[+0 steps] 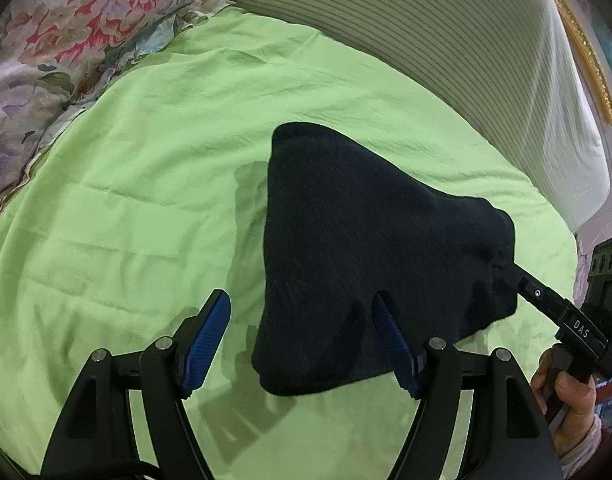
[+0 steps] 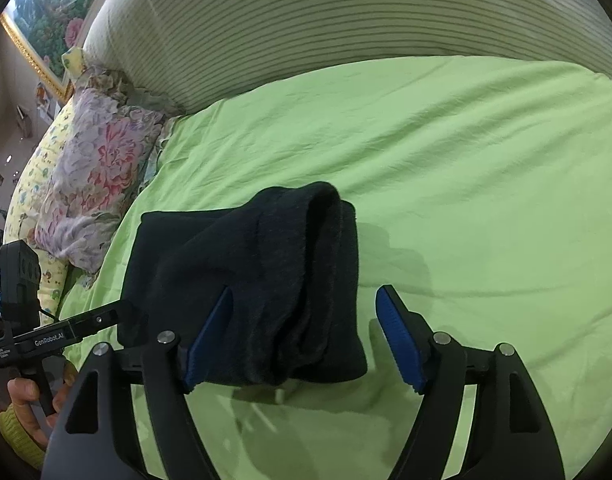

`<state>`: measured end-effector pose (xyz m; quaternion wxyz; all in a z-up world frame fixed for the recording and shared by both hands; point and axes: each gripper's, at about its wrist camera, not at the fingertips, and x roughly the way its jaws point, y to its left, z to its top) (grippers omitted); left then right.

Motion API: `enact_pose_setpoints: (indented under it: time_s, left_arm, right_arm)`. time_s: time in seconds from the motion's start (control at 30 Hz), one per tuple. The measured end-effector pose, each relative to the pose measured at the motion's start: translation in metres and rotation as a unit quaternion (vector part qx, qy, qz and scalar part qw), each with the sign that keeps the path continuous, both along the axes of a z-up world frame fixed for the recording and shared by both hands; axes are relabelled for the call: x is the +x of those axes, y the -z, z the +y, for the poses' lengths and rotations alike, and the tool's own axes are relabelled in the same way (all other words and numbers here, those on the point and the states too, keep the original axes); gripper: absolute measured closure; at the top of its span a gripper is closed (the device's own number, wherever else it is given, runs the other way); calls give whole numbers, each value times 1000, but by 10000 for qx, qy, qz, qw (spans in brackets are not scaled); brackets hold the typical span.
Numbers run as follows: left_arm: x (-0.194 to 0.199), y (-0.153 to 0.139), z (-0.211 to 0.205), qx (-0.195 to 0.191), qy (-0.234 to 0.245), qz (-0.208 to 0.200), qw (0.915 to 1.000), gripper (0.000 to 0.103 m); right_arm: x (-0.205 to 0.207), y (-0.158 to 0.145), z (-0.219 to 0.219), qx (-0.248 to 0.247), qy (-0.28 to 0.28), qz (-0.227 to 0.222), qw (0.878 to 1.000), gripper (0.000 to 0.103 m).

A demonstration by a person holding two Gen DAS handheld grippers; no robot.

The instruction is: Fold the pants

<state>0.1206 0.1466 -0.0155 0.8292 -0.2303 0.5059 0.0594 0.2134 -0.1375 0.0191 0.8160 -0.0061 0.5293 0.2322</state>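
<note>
Both tongs wide: left tongs (image 1: 302, 332) and right tongs (image 2: 306, 332) straddle the folded black pants (image 1: 369, 248), lower centre. Risk: bundle unfolding onto green bedsheet (image 1: 138, 168) if nudged.

A bed (image 2: 465, 160) is covered by a green sheet, bounded by a striped headboard (image 2: 345, 12). Floral pillows (image 2: 98, 176) are piled at one edge; a gilt-framed painting (image 2: 46, 20) is hung beyond.

The pants (image 1: 369, 248) are plain black against a bright lime-green sheet (image 1: 154, 184). At the far side runs a headboard (image 2: 345, 12) in white with thin dark stripes, and beside it a pillow (image 2: 94, 172) printed with pink, red and lilac flowers. Both grippers are black with blue ridged pads (image 1: 204, 340).
</note>
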Motion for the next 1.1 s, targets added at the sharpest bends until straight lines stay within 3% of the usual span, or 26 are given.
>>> enact_pose_setpoints:
  time_s: [0.3, 0.5, 0.73, 0.93, 1.1]
  left_arm:
    - [-14, -10, -10, 143, -22, -132, 9998, 26]
    - [-27, -19, -17, 657, -179, -335, 9971, 26]
    - [-45, -26, -32, 1109, -229, -539, 9921, 26]
    - [-63, -30, -49, 1353, -261, -810, 9871, 25]
    - [-73, -31, -57, 1496, -327, -883, 9843, 24]
  right_arm:
    - [-14, -7, 2, -11, -65, -85, 9999, 26]
    - [-27, -11, 1, -118, -114, -214, 9996, 22]
    - [-54, -22, 4, -262, -293, -766, 9963, 18]
    - [-88, -30, 13, -520, -724, -1588, 9833, 17]
    - [-102, -26, 13, -613, -817, -1830, 9778, 15]
